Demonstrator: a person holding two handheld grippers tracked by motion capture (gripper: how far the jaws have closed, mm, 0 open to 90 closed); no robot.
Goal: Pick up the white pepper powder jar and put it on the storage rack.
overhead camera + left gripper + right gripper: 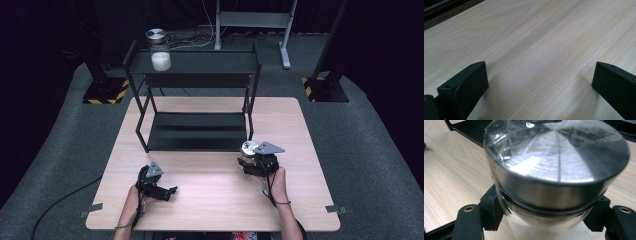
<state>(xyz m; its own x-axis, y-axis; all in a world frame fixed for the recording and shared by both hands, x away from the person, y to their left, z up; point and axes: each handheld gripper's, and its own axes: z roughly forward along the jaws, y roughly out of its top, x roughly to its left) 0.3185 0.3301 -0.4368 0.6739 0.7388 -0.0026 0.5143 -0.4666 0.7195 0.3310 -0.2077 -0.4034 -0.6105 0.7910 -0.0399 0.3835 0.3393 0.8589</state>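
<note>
Two black jaws of the right gripper (pixel 544 217) press against opposite sides of a glass jar (pixel 549 195) just under its round silver lid (pixel 559 157). In the high view this jar (pixel 247 149) sits near the right front corner of a black two-tier shelf rack (pixel 195 131) on the wooden table (pixel 215 195). The left gripper (pixel 167 191) rests low over bare wood, jaws spread wide with nothing between them. A second lidded jar (pixel 159 50), holding white powder, stands on the rack's top tier.
</note>
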